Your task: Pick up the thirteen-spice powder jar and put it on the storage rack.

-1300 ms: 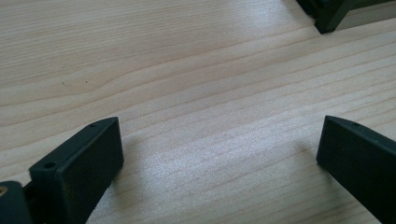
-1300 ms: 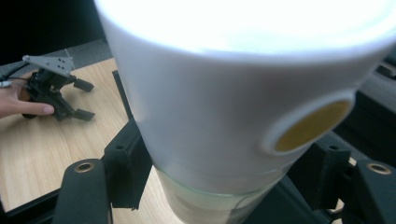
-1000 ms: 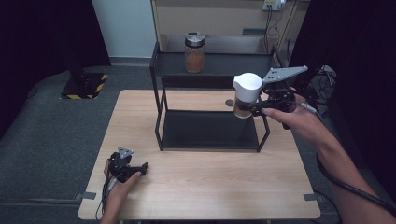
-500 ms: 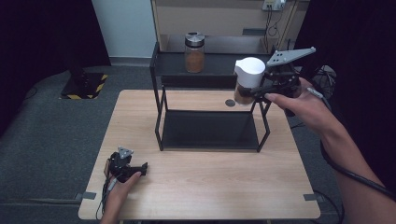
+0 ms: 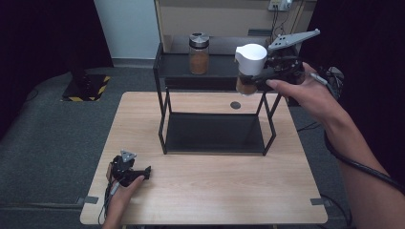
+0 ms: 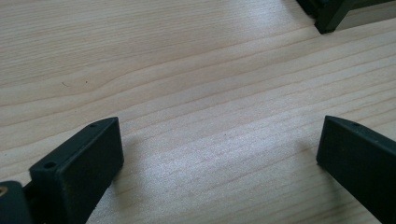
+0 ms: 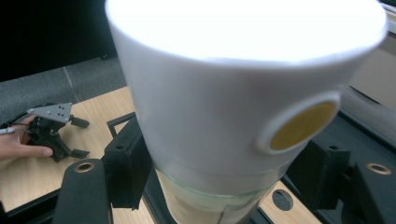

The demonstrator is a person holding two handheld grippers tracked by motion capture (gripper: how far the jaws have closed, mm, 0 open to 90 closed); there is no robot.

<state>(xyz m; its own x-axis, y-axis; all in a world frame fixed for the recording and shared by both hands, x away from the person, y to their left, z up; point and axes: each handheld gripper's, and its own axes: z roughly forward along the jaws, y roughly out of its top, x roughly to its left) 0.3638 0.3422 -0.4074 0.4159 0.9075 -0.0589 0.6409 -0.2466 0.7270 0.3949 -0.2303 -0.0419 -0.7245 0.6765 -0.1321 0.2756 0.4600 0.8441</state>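
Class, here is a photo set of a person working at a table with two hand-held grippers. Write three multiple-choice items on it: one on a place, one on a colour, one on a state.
1. Where does the silver-lidded spice jar stand?
A. on the rack's top shelf
B. on the table
C. on the floor

2. What colour is the lid of the jar in the right gripper?
A. red
B. white
C. black

3. How are the left gripper's jaws?
A. shut on a jar
B. shut on a cloth
C. open, with nothing between them

Answers:
1 A, it sits on the black rack's upper shelf.
2 B, the cap is plainly white.
3 C, bare wooden table shows between them.
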